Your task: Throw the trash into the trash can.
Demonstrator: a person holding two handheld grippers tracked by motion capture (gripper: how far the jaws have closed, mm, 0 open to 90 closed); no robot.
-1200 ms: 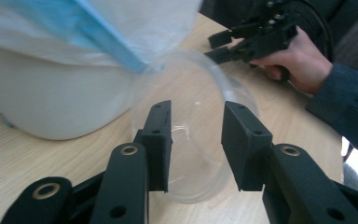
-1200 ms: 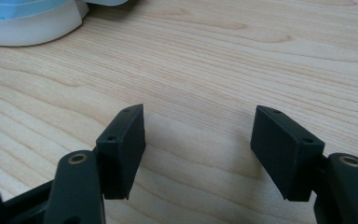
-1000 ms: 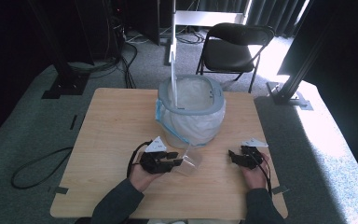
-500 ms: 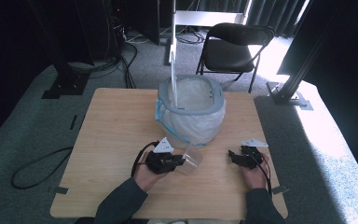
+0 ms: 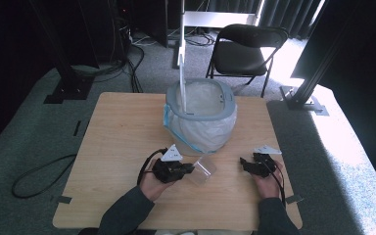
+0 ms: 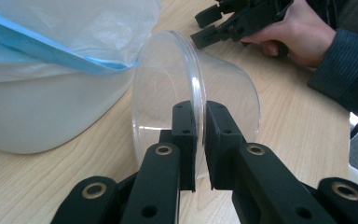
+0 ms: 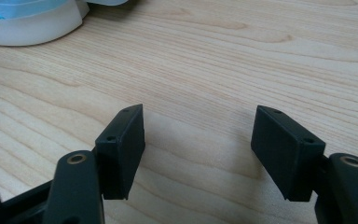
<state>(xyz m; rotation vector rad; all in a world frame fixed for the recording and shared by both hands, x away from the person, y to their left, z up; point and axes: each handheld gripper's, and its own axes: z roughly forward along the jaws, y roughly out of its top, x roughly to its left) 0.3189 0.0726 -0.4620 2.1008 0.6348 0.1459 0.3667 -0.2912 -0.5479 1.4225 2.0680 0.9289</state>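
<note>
A: Since a second ago: left gripper [image 5: 192, 170] has slid right toward the cup [image 5: 203, 171], jaws have just been closing with the cup's rim between them. Right gripper [image 5: 243, 163] hasn't budged.

B: Layout, big to small?

A: Table [image 5: 117, 147], wood. Bin [image 5: 201, 115] with a clear liner and blue band sits at the middle, toward the far edge. Cup is clear plastic, lying on its side on the table just in front of the bin, between the two grippers.

B: Left grip confirmed?

A: Yes. Left gripper view: both pads pinch the cup [image 6: 186, 88] wall at the rim, one inside the mouth, one outside. Thin gap between them, the wall in it. Bin [image 6: 51, 112] is just beside the cup on that view's left.

B: Right?

A: Jaws wide apart, nothing between them. Right gripper view has the gripper [image 7: 198, 140] low over bare table [image 7: 242, 56], bin base [image 7: 28, 23] at the top left corner. It's well apart from the cup.

B: Hands?

A: Each holds its gripper near the front edge.
</note>
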